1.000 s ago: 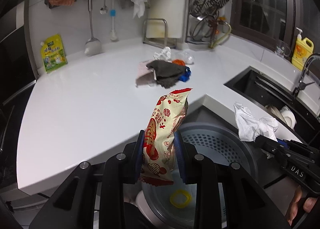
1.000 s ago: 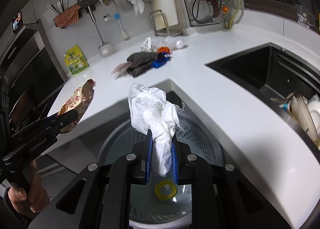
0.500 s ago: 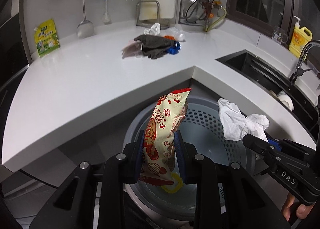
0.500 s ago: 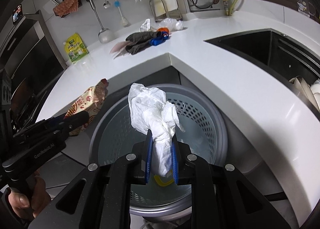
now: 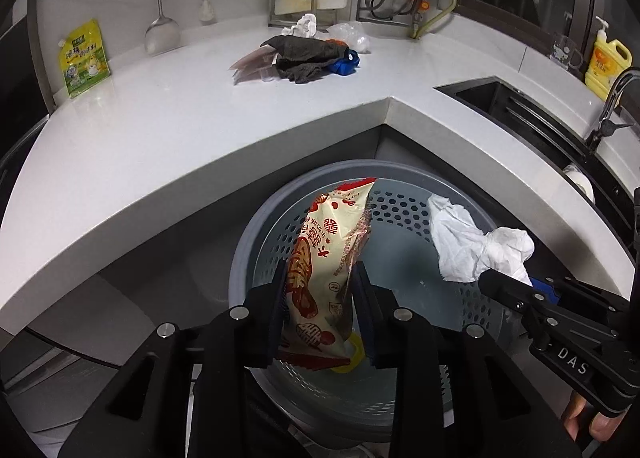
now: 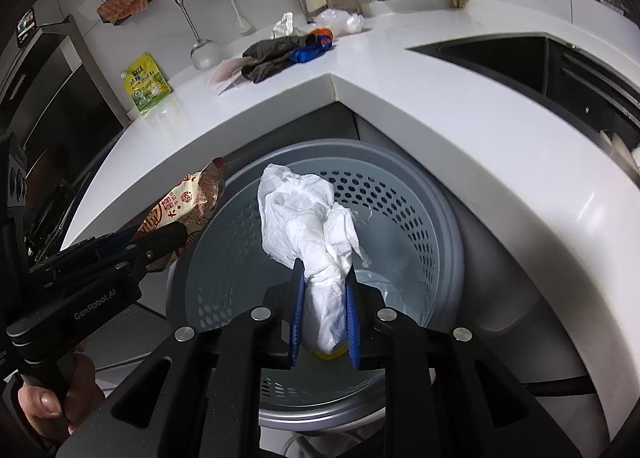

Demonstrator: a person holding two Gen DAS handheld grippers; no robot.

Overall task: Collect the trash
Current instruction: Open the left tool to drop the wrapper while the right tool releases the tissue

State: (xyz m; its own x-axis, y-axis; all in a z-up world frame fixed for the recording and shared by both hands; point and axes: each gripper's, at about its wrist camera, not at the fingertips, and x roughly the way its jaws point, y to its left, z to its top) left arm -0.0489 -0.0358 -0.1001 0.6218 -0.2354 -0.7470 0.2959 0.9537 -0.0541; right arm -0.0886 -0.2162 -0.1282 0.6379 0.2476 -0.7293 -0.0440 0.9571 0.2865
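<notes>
The white tabletop [image 5: 168, 146] wraps around a grey bin [image 5: 400, 194] set below its inner corner. Over the bin, the left gripper [image 5: 320, 298] has a snack wrapper [image 5: 332, 254] between its opening jaws; the right gripper [image 6: 323, 298] has a crumpled tissue [image 6: 308, 218] between its own, also opening.

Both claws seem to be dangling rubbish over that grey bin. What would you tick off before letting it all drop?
1. Snack wrapper over the grey perforated bin: ok.
2. Crumpled white tissue over the bin: ok.
3. Left gripper jaws opening, wrapper between the pads: ok.
4. Right gripper jaws opening, tissue between the pads: ok.
5. Room in the bin: ok, only a yellow ring shows at the bottom.
6. Trash left on the countertop, a pile around a dark cloth: not ok.
</notes>
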